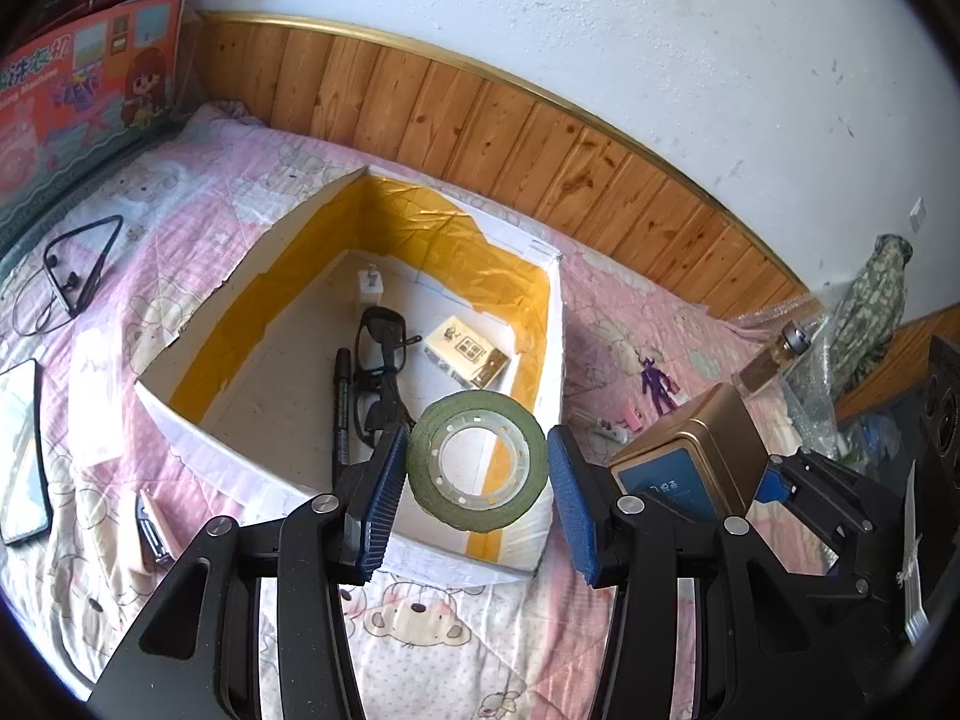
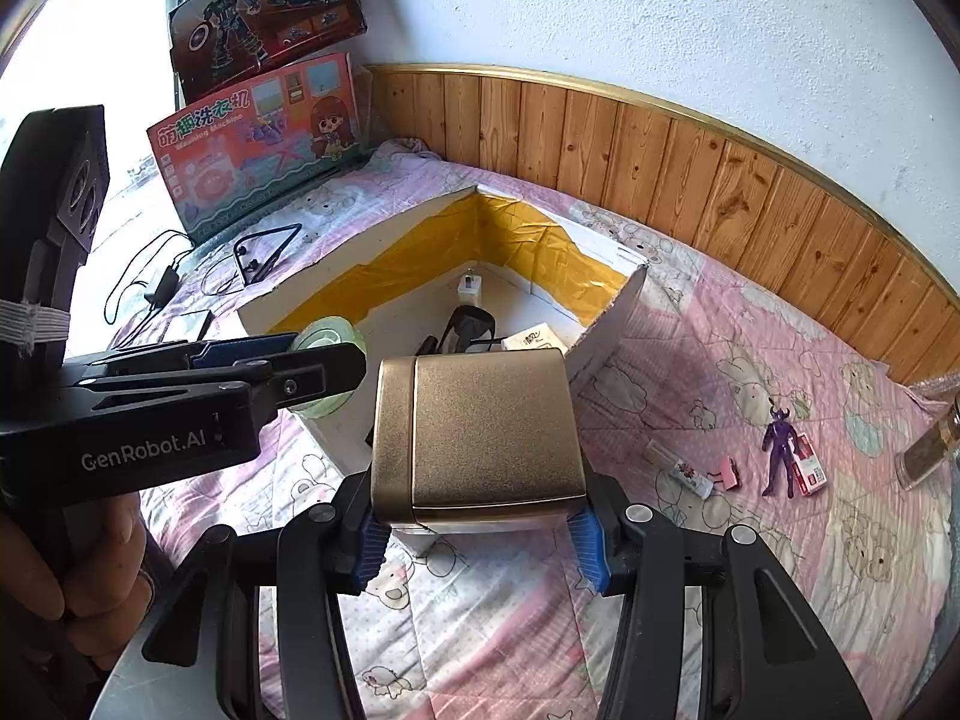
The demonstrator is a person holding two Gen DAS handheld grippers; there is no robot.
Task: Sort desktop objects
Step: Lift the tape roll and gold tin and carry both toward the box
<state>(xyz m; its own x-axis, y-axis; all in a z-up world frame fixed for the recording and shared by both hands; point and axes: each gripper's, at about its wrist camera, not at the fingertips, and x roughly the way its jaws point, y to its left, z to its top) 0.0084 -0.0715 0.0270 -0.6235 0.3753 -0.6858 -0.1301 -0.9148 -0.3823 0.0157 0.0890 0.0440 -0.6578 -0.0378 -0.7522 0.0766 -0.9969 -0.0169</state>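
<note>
A white open box [image 1: 198, 438] with yellow tape inside sits on the pink bedspread; it also shows in the right wrist view [image 2: 606, 324]. In it lie black glasses [image 1: 378, 372], a black marker [image 1: 342, 414], a white charger [image 1: 370, 285] and a small cream box [image 1: 465, 351]. My left gripper [image 1: 477, 480] stands open over the box's near right corner. A green tape roll [image 1: 478, 461] sits between its blue pads, touching the left pad with a gap to the right one. My right gripper [image 2: 480, 540] is shut on a gold tin [image 2: 480, 432], held beside the box.
Left of the box lie black earphones [image 1: 78, 270], a phone [image 1: 21, 450] and a clip [image 1: 153, 531]. To the right lie a purple figure [image 2: 780, 450], a pink clip [image 2: 729, 474], a small tube [image 2: 678, 468] and a glass bottle [image 2: 930, 450]. Toy boxes [image 2: 258, 138] lean at the wooden wall panel.
</note>
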